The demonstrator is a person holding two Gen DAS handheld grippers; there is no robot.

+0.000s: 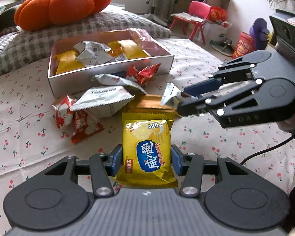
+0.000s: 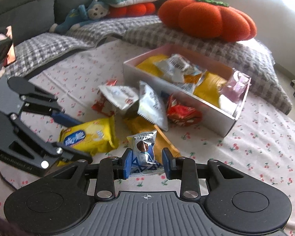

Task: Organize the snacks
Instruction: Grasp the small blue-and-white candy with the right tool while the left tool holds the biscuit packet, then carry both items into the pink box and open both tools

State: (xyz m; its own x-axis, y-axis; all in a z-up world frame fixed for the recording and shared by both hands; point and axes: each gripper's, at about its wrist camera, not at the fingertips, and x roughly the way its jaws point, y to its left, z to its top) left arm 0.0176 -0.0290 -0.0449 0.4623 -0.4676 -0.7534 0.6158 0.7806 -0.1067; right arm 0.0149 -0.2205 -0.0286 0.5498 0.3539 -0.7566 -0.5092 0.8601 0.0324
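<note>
Left gripper (image 1: 146,162): its blue fingers (image 1: 116,162) are pressing in on both sides of a yellow cracker packet (image 1: 147,149), partly closed around its width, low over the bed.

Right gripper (image 2: 147,162): its fingers (image 2: 127,164) are pinching a small silver-and-blue truffle packet (image 2: 144,149), narrowed down on it, right beside the yellow one.

Box (image 1: 108,78): an open cardboard box is sitting on the cherry-print bedsheet (image 1: 206,137), already holding several packets, yellow, silver and one pinkish.

Progress: I'm judging the job roughly half done; the box is partly filled and two more snacks are being gripped.

Left to do: two silver packets (image 1: 106,98), red wrappers (image 1: 76,120) and (image 1: 144,72), and a golden packet (image 1: 149,102) are lying loose on the bed in front of the box, all still needing to go in.

Writing, yellow packet: large white Chinese characters are showing on a blue oval, with "ARD" in the top corner and a small orange tag I'm unable to read.

Writing, silver packet: "TRUFFLE" is running along its top edge in the right wrist view, above a picture of a brown chocolate ball.

Surroundings: an orange pumpkin cushion (image 1: 64,5) is resting on a checked blanket (image 1: 49,37) behind the box.
</note>
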